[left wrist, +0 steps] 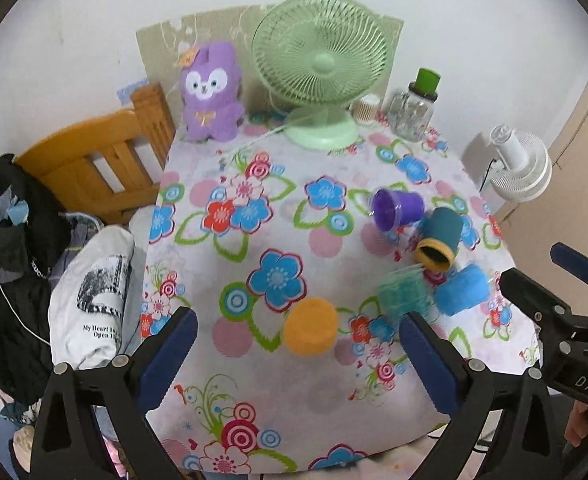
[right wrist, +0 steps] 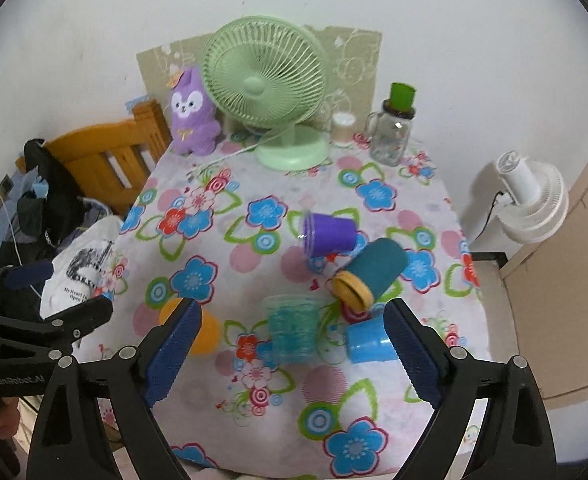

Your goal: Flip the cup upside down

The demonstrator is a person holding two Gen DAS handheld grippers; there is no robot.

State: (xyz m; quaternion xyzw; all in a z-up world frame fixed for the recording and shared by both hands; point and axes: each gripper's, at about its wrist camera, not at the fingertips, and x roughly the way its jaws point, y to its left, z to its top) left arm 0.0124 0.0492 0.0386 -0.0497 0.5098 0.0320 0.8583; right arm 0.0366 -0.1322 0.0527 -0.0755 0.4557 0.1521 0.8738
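An orange cup [left wrist: 311,326] stands upside down on the flowered tablecloth [left wrist: 254,384], just ahead of my open, empty left gripper [left wrist: 298,360]. It also shows in the right wrist view [right wrist: 206,332], partly behind a finger. A clear teal cup [right wrist: 293,327] stands ahead of my open, empty right gripper [right wrist: 292,354]. A light blue cup [right wrist: 368,342], a dark teal cup with a yellow rim [right wrist: 370,278] and a purple cup [right wrist: 328,234] lie on their sides to its right.
A green fan [left wrist: 320,68], a purple plush toy [left wrist: 211,90], a glass jar with a green lid [left wrist: 414,106] and a small white container [left wrist: 367,110] stand at the table's back. A wooden chair [left wrist: 94,160] with clothes is left; a white fan [right wrist: 530,196] is right.
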